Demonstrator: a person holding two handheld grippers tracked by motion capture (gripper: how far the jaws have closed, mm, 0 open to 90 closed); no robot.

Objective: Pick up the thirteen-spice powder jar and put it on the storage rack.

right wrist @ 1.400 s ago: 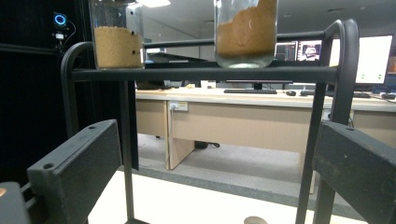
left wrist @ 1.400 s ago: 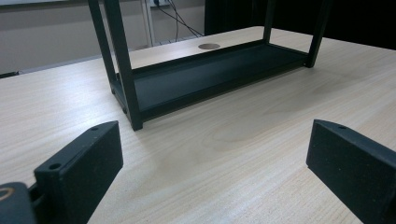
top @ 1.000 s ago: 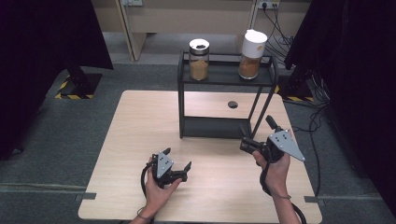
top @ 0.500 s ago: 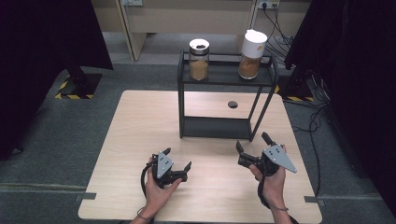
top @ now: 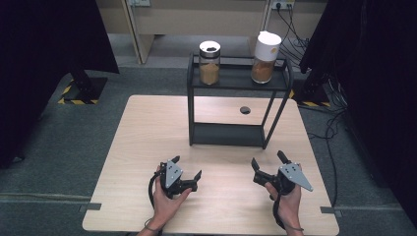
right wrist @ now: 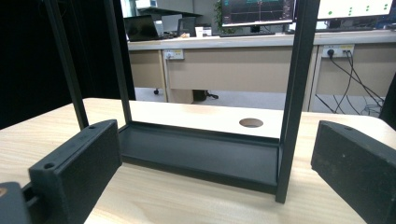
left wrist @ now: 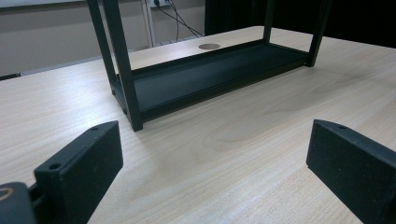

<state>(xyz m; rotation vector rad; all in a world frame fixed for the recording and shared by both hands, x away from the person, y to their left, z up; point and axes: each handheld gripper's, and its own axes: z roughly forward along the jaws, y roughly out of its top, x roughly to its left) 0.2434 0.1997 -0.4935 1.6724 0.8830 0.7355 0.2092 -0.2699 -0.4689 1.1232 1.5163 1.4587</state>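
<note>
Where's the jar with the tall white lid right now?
In the high view, the white-lidded jar stands on the right end of the black rack's top shelf, with the shorter jar to its left.

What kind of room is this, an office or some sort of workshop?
Probably a lab or test room set in an office. Monitors showing graphs stand on a long desk, black curtains hang at both sides, and hazard-striped tape marks the carpet beside the wooden table.
</note>
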